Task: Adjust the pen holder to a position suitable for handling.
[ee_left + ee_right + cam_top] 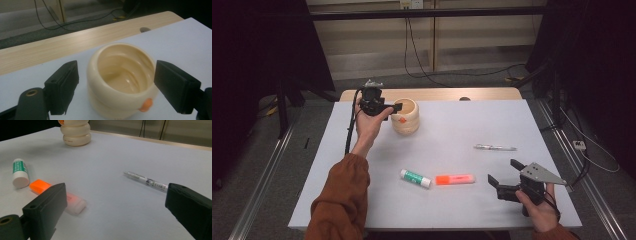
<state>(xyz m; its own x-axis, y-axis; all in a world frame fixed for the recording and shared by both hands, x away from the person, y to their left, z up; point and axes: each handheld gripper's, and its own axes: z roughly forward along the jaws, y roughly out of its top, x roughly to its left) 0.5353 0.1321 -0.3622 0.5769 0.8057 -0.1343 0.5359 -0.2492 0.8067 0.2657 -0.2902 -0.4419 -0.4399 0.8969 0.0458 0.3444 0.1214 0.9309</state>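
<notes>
Sitting near the table's far edge, the cream cup is between the left gripper's jaws. They're spread wide, not touching it.

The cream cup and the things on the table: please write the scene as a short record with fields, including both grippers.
work in hand: left gripper brought to the cream cup
left gripper: jaws on either side of the cup, pads not pressing on it
right gripper: open, holds nothing, near the table's front right
cup: upright, empty, with an orange spot on its side
glue stick: lying flat, left of the orange highlighter
clear pen: lying apart, on the right
table: white top
</notes>
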